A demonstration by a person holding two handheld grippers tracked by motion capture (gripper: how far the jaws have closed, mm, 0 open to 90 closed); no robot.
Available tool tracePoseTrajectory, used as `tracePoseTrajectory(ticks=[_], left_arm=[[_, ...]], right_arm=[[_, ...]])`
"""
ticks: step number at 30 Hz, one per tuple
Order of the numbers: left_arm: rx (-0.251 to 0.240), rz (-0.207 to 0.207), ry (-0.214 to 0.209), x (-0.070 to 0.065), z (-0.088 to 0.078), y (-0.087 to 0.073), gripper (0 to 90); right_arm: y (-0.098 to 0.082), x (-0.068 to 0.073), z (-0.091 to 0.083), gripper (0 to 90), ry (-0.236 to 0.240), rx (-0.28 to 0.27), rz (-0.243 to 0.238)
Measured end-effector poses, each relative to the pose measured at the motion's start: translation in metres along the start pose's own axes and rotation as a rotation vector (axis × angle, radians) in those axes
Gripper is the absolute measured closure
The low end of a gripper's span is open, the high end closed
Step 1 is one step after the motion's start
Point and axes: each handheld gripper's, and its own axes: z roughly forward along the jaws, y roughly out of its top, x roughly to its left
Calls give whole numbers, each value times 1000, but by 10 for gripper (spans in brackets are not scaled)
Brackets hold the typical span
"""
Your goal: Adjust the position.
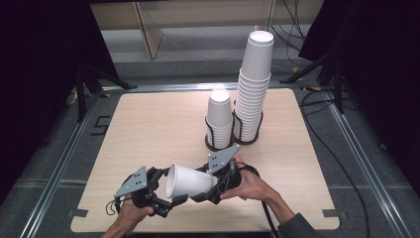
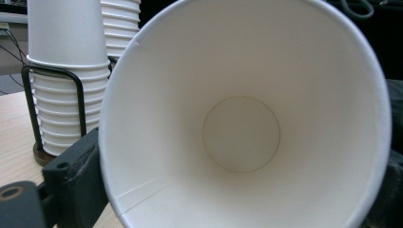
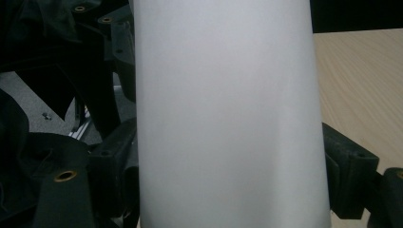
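- No text, label, brand, number or sign can be read anywhere in these views.
- The white paper cup (image 1: 190, 180) held over the near edge of the table is plain inside and out.
- The two stacks of cups (image 1: 252, 84) at the far right of the table carry no print.

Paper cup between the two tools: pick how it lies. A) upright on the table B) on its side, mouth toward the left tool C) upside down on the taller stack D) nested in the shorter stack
B: the paper cup lies sideways, its open mouth facing the left tool, base end gripped by the right tool.
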Motion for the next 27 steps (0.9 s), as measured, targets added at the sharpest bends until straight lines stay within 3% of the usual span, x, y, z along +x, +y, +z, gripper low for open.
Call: tracePoseTrajectory(ticks=[6,10,12,16,19,20,21,22,25,27], left_arm=[[15,19,10,0,-1,2,85],[33,28,24,1,-1,2,100],[35,30,34,1,-2,3,104],[50,36,50,1,-3,5,108],[43,32,52,0,0,4,110],[72,39,61,0,-1,5,111],[71,37,65,-1,-1,4,111],[79,38,69,-1,-1,4,111],[71,31,71,0,1,4,111],[95,34,88,0,-1,5,111]], right_arm=[[-2,0,1,208,-8,32,31],[-1,1,-2,181,-67,98,27],[1,2,-4,159,-109,136,3],[5,5,-9,159,-153,166,-1],[8,8,-10,156,-178,184,-12],[9,8,-10,159,-185,188,-28],[9,11,-9,155,-191,198,18],[9,9,-8,156,-190,198,-20],[8,10,-4,157,-201,206,-18],[8,10,-1,158,-207,215,-21]])
